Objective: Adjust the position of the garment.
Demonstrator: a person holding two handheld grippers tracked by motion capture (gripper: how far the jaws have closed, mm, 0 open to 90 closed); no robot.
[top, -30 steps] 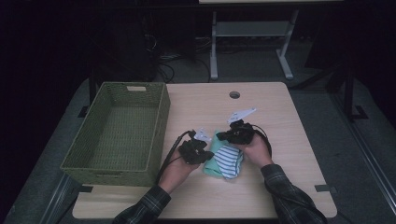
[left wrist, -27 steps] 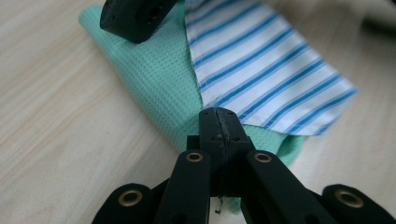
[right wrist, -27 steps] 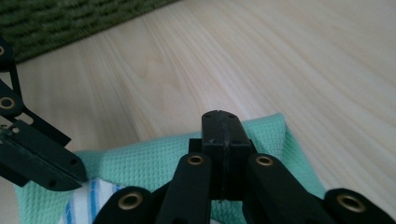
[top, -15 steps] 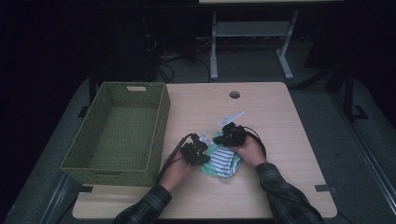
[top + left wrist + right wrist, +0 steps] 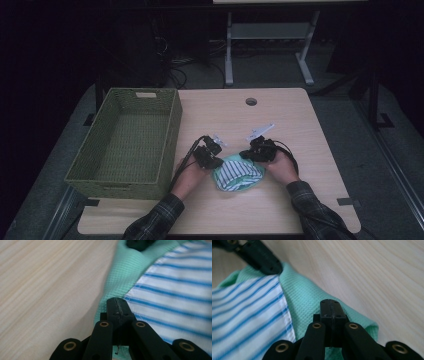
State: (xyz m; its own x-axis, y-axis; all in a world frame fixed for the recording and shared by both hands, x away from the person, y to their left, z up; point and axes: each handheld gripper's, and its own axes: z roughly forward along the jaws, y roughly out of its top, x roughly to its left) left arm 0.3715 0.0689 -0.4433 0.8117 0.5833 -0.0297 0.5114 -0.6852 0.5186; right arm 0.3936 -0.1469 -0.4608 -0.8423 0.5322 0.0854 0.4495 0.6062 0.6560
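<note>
- Jaws of the left gripper [image 5: 117,305] are pressed together at the cloth's [image 5: 237,173] left edge; whether fabric is pinched between them cannot be told.
- Right gripper [image 5: 330,307] likewise closed tight, over the green hem.
- Cloth, green waffle with a blue-striped panel, lies bunched on the table [image 5: 280,120], near-centre, between both grippers.
- Wicker basket [image 5: 169,145] stands to the left.

I'm working in a dim lab or test room: a bare wooden desk [image 5: 280,120] with a cable hole [image 5: 251,101], tangled cables [image 5: 175,70] and a metal stand [image 5: 267,45] beyond my tongs.
</note>
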